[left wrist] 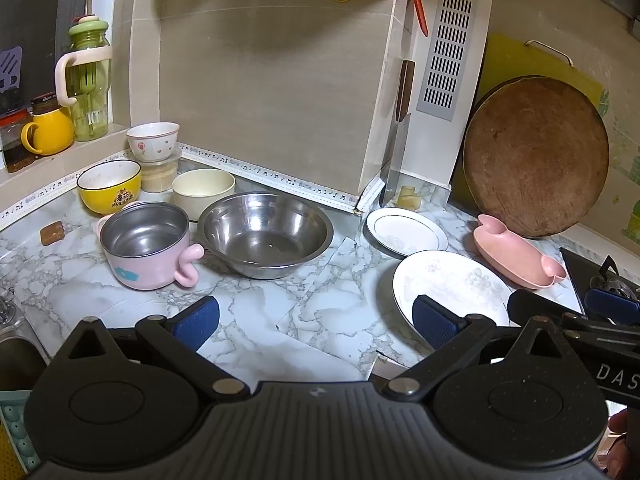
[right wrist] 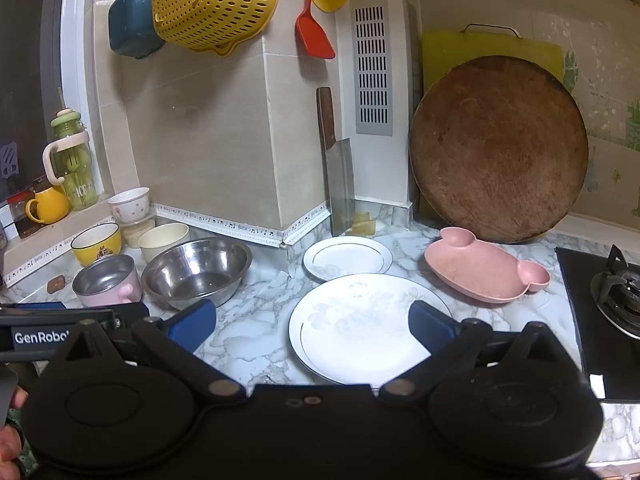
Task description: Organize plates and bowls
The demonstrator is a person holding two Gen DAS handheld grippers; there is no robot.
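**Hovering over the counter: both grippers spread, nothing held**

Left gripper (left wrist: 316, 322): fingers wide apart, empty, poised above the marble counter (left wrist: 248, 312). Its right pad overlaps the near rim of the large plate (left wrist: 452, 284) in the left wrist view; contact cannot be confirmed.

Right gripper (right wrist: 312, 326): fingers wide apart, empty. The large plate lies between and just ahead of the pads; the right pad sits over the plate's right edge in the right wrist view, contact not determinable.

Plate group, right half of the counter:
- Large plate: flat, white, faint floral print.
- Small plate (right wrist: 347, 258): flat, directly behind the large plate, rims touching or nearly so.
- Pink dish (right wrist: 486, 272): divided, animal-shaped, right of both plates, in front of the round board (right wrist: 498, 148) that leans on the wall.

Bowl group, left half of the counter:
- Steel bowl (left wrist: 266, 234): upright, empty, nearest the plates.
- Pink pot (left wrist: 146, 250): steel-lined, handled, just left of the steel bowl.
- Cream bowl (left wrist: 203, 192): behind both.
- Yellow bowl (left wrist: 109, 186): left of the cream bowl.
- Floral bowl (left wrist: 153, 140): resting on a lidded tub (left wrist: 160, 174) by the sill.

A cleaver (right wrist: 338, 178) stands against the wall corner. A stove (right wrist: 608, 304) occupies the far right.
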